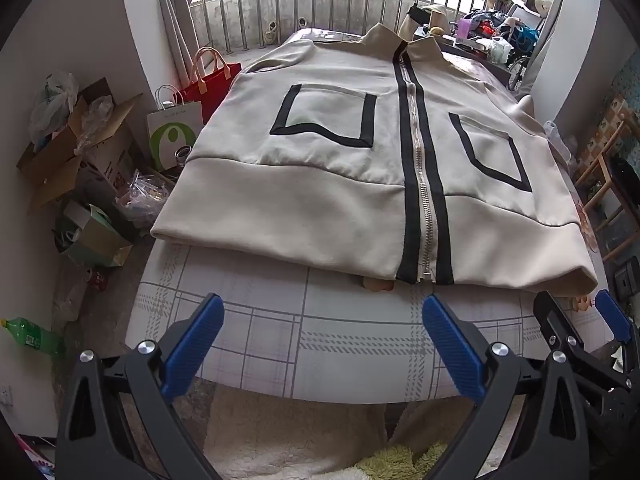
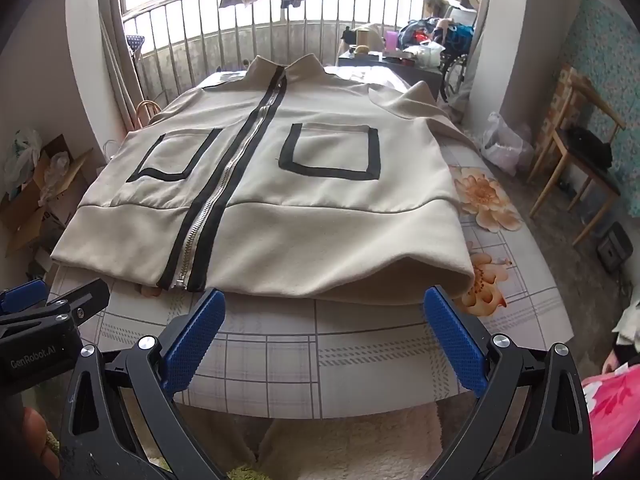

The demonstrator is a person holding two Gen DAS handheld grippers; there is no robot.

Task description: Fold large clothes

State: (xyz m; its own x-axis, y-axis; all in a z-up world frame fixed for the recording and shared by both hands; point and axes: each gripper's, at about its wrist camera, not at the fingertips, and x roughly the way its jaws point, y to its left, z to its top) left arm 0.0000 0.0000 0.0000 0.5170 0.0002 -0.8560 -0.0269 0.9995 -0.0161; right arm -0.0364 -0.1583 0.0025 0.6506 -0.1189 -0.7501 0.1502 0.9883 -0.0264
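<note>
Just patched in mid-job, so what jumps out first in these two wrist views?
The beige jacket dominates: laid flat and zipped on the table's checked cloth, collar toward the railing, black-trimmed pockets on either side of the silver zipper. The left gripper and right gripper sit open just short of the hem, holding nothing. A red tote bag stands out in the floor clutter to the left.
</note>
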